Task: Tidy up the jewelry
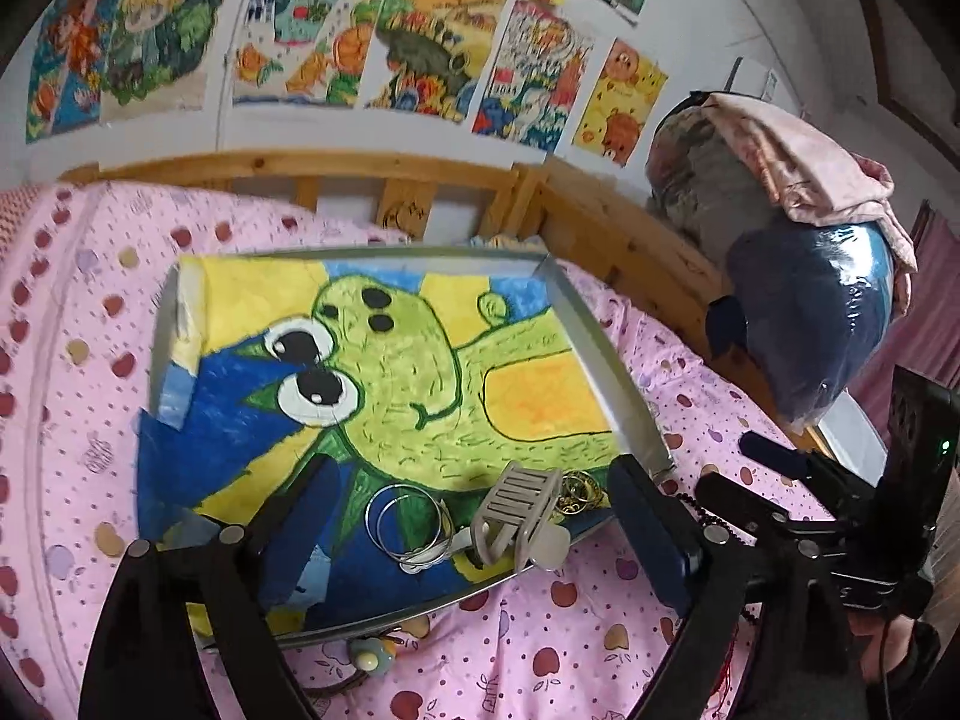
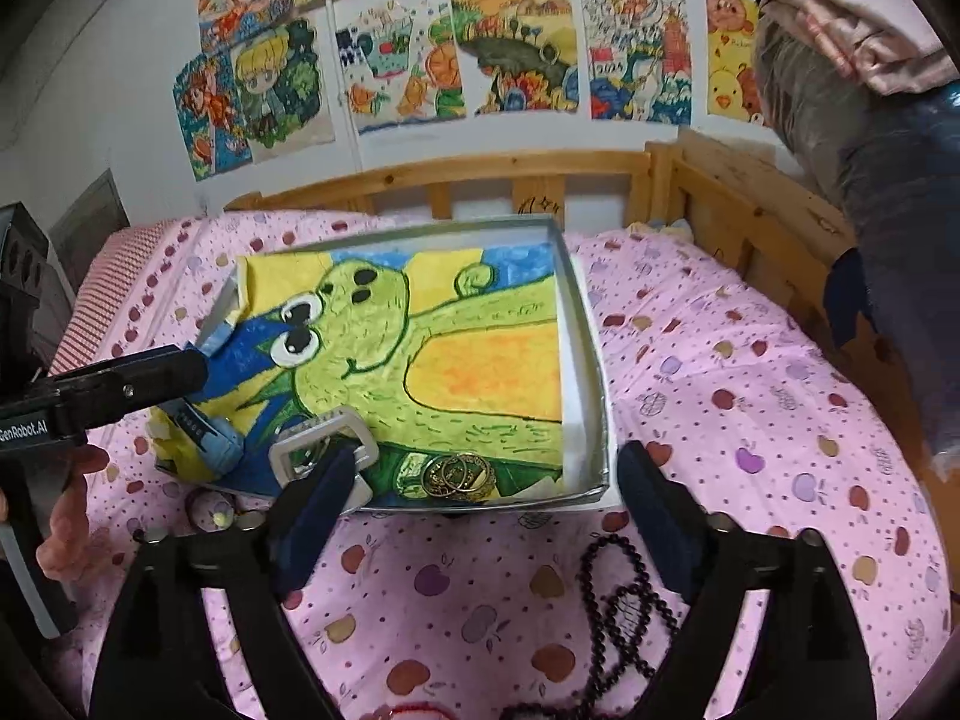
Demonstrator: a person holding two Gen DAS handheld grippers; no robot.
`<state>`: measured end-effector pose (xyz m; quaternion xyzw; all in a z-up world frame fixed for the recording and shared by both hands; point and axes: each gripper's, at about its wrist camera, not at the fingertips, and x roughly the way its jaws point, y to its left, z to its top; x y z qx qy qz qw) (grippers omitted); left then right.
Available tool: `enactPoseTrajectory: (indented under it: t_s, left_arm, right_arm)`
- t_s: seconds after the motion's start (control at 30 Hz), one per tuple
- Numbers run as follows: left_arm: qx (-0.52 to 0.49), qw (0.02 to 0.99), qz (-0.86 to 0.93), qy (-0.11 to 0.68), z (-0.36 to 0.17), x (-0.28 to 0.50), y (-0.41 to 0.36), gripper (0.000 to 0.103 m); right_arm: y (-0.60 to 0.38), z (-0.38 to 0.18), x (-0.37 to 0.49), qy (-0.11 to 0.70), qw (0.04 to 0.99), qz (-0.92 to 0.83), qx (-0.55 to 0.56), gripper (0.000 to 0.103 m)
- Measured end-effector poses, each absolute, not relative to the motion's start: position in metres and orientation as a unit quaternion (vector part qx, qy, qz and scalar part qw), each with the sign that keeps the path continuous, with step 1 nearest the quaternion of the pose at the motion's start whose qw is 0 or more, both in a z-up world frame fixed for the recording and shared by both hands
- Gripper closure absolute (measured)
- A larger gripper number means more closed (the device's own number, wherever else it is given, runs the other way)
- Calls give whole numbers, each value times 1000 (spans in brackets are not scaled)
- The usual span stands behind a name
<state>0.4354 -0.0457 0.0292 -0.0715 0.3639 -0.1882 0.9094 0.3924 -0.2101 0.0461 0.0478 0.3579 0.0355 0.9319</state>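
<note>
1. We count 1 shallow silver tray point(image 2: 585, 354) lying on the bed, lined with a painting of a green creature point(image 2: 384, 348) on yellow and blue.
2. Along the tray's near edge we see 1 grey hair claw clip point(image 1: 516, 516), a set of thin silver hoops point(image 1: 408, 525) to its left (we cannot tell how many), and a pile of gold rings point(image 2: 459, 474) to its right, too tangled to count.
3. 1 string of dark beads point(image 2: 618, 600) lies on the bedsheet outside the tray, near its right corner. A small pale round trinket point(image 1: 372, 654) sits on the sheet just below the tray's near edge.
4. The left gripper point(image 1: 480, 534) stands with its fingers wide apart, spanning the hoops and the clip, holding nothing.
5. The right gripper point(image 2: 486, 510) is likewise spread, its fingers either side of the tray's near right corner, holding nothing. A hand point(image 2: 72, 516) holds the other tool at the left of the right wrist view.
6. The surface is a pink bedsheet point(image 2: 750, 408) printed with apples, inside a wooden bed frame point(image 2: 708, 192).
7. On the white far wall we count at least 6 taped-up children's paintings point(image 2: 510, 42). At the right, bundles of bedding point(image 1: 804, 312) are stacked.
</note>
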Motion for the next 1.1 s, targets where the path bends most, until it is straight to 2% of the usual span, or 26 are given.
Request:
enactPoseTrajectory:
  t_s: [0.33,0.53,1.1]
  left_arm:
    - [-58,934,-178,305,57,385,-41,4]
    - [-60,944,-168,278,70,357,-36,1]
    - [-13,960,-153,234,94,276,-22,0]
  right_arm:
    - [-212,86,345,300,952,33,56,12]
    - [-208,109,316,269,962,31,46,6]
    - [-200,126,248,243,967,37,66,5]
